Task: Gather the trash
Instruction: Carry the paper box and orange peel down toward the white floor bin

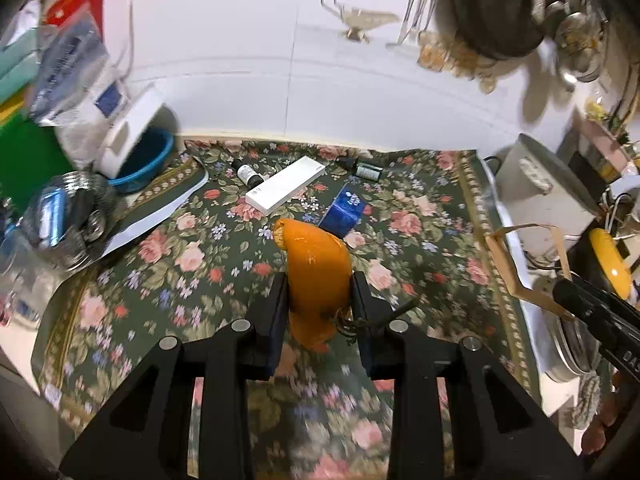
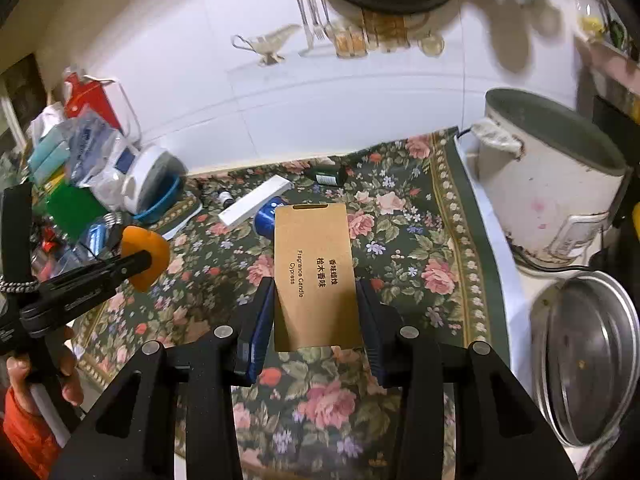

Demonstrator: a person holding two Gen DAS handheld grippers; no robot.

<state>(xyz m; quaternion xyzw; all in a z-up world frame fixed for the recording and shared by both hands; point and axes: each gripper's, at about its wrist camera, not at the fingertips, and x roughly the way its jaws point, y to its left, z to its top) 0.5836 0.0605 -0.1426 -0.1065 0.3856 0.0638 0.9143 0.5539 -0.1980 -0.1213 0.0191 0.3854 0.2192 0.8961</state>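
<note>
You're pinching orange peel point(image 1: 318, 276) in the left gripper point(image 1: 319, 304) and a kraft candle box point(image 2: 316, 276) in the right gripper point(image 2: 316, 312), both raised above the floral cloth point(image 2: 404, 240), probably for binning; more clutter near its far edge.

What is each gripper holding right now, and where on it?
Left gripper: orange peel, clamped across its lower half. Right gripper: brown candle box, pinched on both long side edges near its lower end.
</note>
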